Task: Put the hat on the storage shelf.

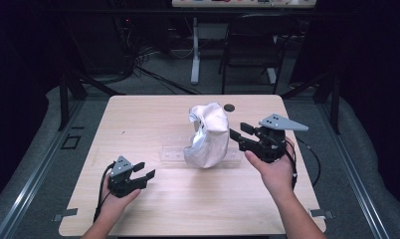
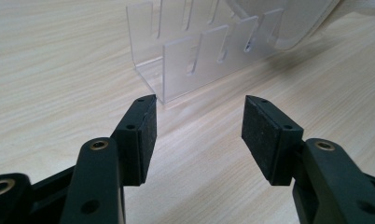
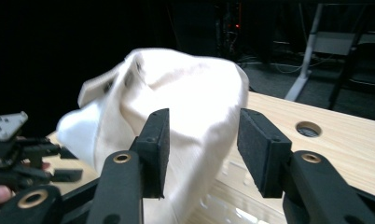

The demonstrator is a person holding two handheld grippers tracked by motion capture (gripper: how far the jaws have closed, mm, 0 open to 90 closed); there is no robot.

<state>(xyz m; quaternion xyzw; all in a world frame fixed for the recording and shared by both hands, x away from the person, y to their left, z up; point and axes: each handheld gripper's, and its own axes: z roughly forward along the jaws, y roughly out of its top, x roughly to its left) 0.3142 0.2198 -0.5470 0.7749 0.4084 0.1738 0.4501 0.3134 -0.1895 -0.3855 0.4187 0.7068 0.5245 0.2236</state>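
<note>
The white cloth (image 1: pixel 207 135) sits draped on the clear rack (image 2: pixel 185 60) mid-tabletop. Both grippers, left (image 1: pixel 142 174) and right (image 1: pixel 241 132), are open and empty. Next step, I think: grab the cloth again.

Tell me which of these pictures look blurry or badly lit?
Right gripper view: the white cloth is smeared and the background is black. Left gripper view: sharp and evenly lit, though the clear slotted plastic rack is hard to trace. High view: lit wooden table, dark surroundings.
</note>
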